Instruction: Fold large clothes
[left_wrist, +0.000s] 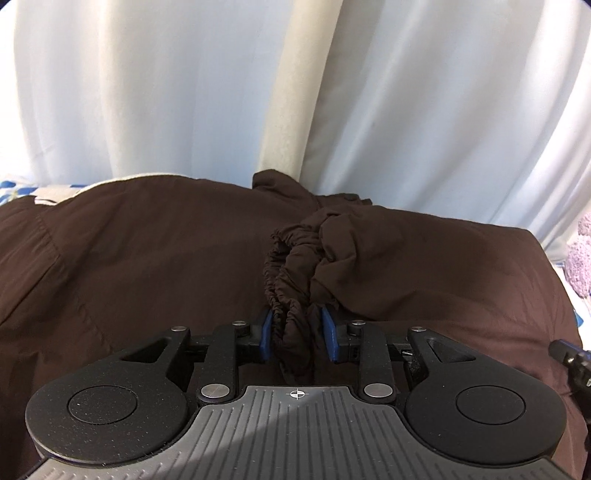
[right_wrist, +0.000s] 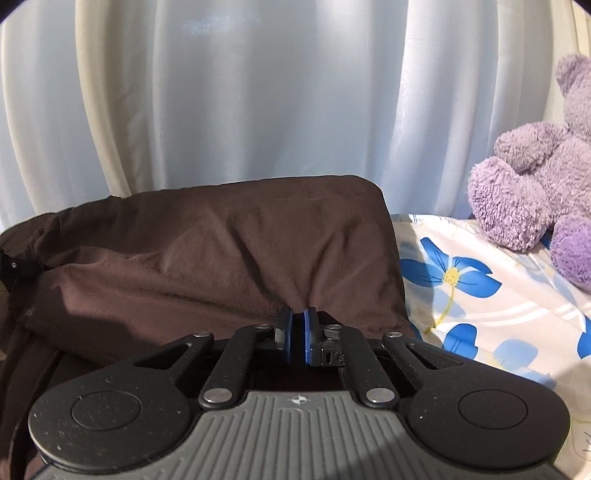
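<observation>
While left gripper (left_wrist: 297, 334) pinches cuff (left_wrist: 291, 266), right gripper (right_wrist: 298, 332) seemingly closed

Backlit, soft daylight on both my wrist feeds, with heavy fisheye bending.

I see light coming through the pale curtain (left_wrist: 424, 122), which glows bluish-white and nearly washes out in its upper folds. The brown garment (left_wrist: 129, 258) reads dark with soft shadowed creases, and a sunlit patch falls across the flowered sheet (right_wrist: 480, 295). Corners vignette to black, straight folds bow outward, and focus stays fairly sharp throughout.
</observation>
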